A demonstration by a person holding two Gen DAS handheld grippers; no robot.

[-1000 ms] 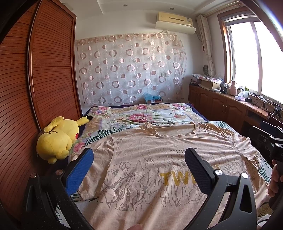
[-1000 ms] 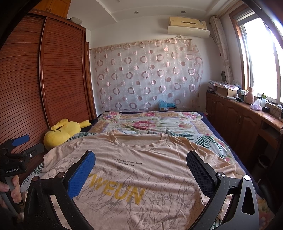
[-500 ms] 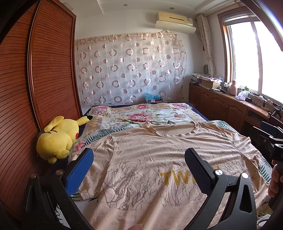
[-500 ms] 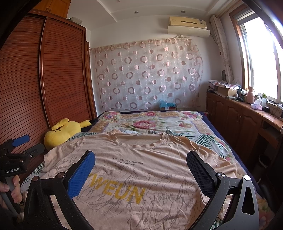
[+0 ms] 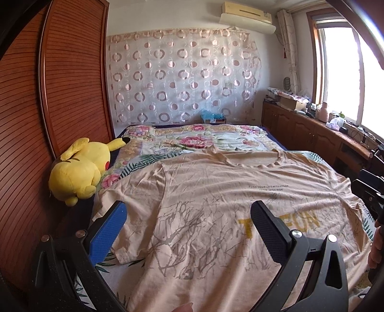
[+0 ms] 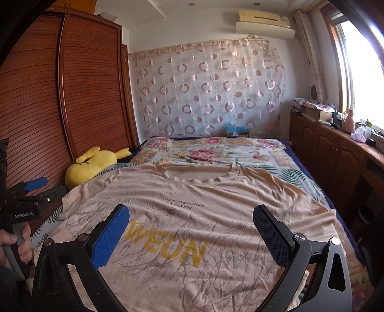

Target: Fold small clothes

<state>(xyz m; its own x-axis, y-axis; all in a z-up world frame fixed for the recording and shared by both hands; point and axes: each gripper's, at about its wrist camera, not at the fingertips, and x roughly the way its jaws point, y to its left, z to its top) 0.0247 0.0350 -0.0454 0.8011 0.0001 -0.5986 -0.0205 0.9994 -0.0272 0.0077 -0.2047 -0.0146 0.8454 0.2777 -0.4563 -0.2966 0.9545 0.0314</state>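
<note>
— Peach-beige cotton T-shirt with grey branch print and yellow lettering, spread flat and face up on the bed, neckline toward the far curtained wall.

— Lying on what exactly?

— On a floral bedspread with pink flowers and green leaves; some creases across the chest, left sleeve spread toward the wardrobe side.

— And the left tongs?

— Spread wide, holding nothing, poised above the shirt's lower left part, near the sleeve. Blue pad on one finger, black textured pad on the other. Also seen from the right wrist view, at the left edge, gripped by a hand.

— Right tongs?

— Likewise parted wide and empty, poised over the yellow lettering at the shirt's middle, not touching the cloth as far as can be told. Barely seen at the right edge of the left wrist view.

— Anything beside the shirt?

— Yellow plush toy with long ears, lying on the bed's left edge against the brown slatted wooden wardrobe, just beside the left sleeve but apart from it.

— Further back?

— Sheer curtain with pink ring pattern on the far wall, cream air conditioner above it. Along the right, a brown wooden cabinet surface under a bright window, crowded with small items too blurred to tell. Small blue-green bundle at the head of the bed.
</note>
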